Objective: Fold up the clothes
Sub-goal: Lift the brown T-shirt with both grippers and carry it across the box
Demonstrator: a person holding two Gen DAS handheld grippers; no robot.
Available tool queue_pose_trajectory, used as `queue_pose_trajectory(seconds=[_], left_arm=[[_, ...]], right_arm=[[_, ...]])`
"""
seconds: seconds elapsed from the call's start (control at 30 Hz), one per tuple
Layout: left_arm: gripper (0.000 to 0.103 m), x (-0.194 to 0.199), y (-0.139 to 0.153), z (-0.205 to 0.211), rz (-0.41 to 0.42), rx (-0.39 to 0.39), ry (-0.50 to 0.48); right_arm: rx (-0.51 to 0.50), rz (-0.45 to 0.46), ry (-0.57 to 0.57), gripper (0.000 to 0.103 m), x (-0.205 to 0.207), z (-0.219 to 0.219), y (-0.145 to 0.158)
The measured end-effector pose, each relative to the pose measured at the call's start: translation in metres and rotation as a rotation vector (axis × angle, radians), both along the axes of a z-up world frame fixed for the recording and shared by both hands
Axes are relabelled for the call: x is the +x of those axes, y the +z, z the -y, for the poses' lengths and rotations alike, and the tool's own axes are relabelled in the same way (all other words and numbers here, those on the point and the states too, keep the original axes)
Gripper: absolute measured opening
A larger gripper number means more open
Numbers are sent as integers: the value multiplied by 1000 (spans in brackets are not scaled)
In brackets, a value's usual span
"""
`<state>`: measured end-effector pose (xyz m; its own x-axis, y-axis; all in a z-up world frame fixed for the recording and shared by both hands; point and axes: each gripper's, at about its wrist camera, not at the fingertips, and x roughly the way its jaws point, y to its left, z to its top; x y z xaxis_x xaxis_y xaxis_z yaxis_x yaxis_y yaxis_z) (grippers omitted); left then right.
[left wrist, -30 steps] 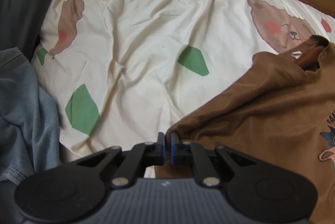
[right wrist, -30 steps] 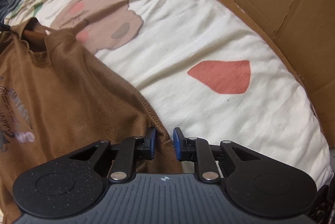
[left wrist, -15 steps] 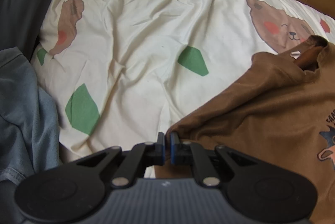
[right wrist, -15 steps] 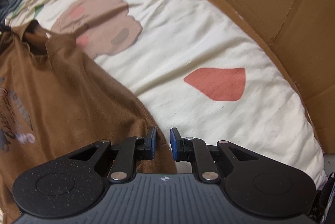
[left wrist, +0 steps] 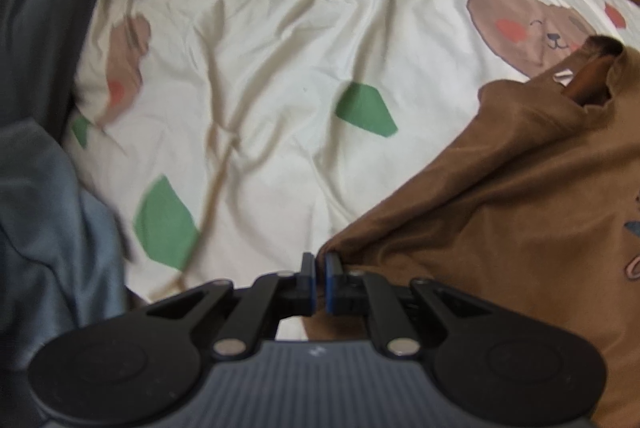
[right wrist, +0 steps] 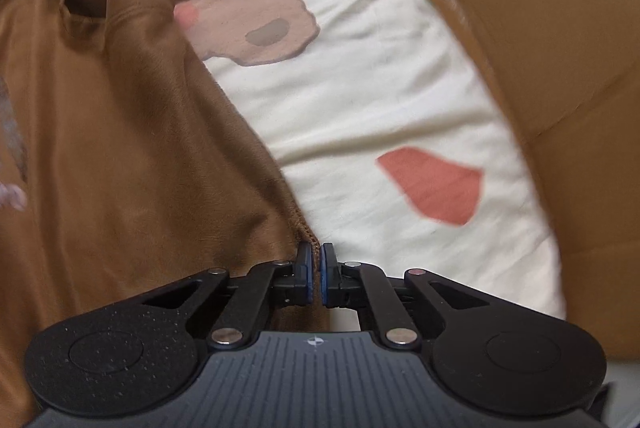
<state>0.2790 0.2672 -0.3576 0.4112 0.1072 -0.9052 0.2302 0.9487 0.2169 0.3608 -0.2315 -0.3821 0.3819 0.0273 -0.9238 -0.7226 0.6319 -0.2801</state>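
Fingers (left wrist: pixel 308 268) of both grippers pinch brown shirt (left wrist: pixel 500 196) edges, contact partly hidden.

Brown shirt (left wrist: pixel 520 212) lies on printed bedsheet (left wrist: pixel 280 68).

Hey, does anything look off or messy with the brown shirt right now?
Slightly. The brown shirt lies rumpled, not flat, on the bedsheet, its collar gaping open and bunched. No damage shows.

No words can be read; the print on the brown shirt (left wrist: pixel 520 212), right of the claw, is too blurry.
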Motion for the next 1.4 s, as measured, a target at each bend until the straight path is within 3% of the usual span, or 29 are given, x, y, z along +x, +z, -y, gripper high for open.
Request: queue_pose_trajectory(seconds=[0.2, 0.37, 1.0, 1.4], left_arm=[[4, 2, 16, -2, 93, 98, -15], [4, 14, 23, -6, 158, 154, -14], [4, 136, 9, -21, 197, 223, 32], [4, 208, 8, -22, 202, 267, -13]], right_arm=[[-48, 166, -19, 1, 5, -5, 24], [-56, 235, -44, 1, 17, -18, 39], [-53, 281, -186, 1, 101, -44, 27], [-48, 275, -222, 1, 157, -49, 16]])
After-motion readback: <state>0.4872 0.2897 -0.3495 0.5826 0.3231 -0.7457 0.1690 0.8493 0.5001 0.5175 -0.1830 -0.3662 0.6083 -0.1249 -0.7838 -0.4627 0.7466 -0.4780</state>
